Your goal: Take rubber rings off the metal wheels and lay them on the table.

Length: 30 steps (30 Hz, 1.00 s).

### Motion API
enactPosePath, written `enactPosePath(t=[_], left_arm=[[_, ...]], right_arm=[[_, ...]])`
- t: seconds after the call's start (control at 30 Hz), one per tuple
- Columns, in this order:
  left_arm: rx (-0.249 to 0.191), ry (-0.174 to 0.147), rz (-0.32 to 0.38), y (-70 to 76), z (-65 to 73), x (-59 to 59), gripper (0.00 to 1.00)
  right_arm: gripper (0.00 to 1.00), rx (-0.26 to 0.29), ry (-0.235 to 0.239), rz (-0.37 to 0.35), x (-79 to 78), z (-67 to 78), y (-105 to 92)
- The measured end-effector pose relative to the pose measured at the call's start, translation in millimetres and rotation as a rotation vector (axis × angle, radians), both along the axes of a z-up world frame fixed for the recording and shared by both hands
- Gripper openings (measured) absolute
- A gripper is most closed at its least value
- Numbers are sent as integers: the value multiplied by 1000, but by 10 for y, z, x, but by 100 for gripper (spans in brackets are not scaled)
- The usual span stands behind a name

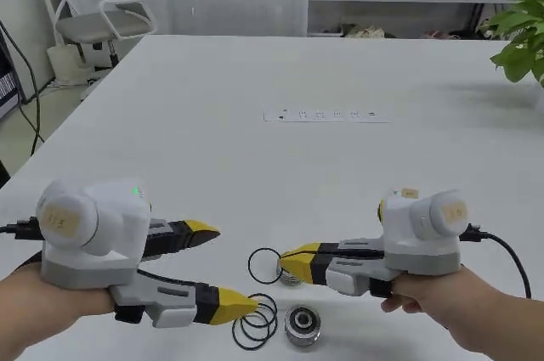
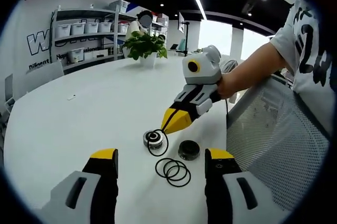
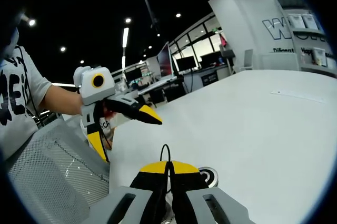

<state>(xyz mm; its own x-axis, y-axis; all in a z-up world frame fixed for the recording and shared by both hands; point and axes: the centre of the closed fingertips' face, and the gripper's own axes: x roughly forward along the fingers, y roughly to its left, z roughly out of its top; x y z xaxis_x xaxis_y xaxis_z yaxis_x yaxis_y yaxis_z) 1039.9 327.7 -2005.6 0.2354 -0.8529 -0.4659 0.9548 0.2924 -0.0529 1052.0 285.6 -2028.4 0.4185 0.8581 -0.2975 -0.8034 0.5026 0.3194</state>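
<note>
Head view: two grippers sit low over a white table [image 1: 255, 123], with a pile of loose rings [image 1: 255, 320] near its front edge.
Right gripper [image 1: 295, 255]: its jaws are pinched tight on a thin black ring [image 1: 251, 265], just behind the pile.
Left gripper [image 1: 223, 266]: its jaws are wide apart and hold nothing. Its lower tip is just over the left side of the pile.
Held ring: it stands up off the table, right beside the far wheel [image 1: 289, 277]. I cannot tell if it is all the way off that wheel.
Far wheel: just behind the pile, under the right gripper's tips.
Near wheel [image 1: 302, 325]: just beside the pile, on its right.
Step now: I think the ring is being pulled off the far wheel.
How to do it well: keep the pinch tight and pull slowly, up and away, so the ring does not snap back. If the wheel rolls or lifts, the open left gripper can hold it down. Lay the ring flat by the pile, and only then let go.
</note>
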Motion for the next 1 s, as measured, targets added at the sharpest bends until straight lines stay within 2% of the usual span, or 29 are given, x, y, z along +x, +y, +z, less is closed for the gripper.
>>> enactPosePath(t=[0.67, 1.0], left_arm=[[14, 10, 27, 203, -77, -14, 67], [26, 6, 29, 238, -110, -10, 67]], right_arm=[[0, -36, 54, 51, -111, -177, 97], [0, -52, 76, 68, -136, -244, 136]])
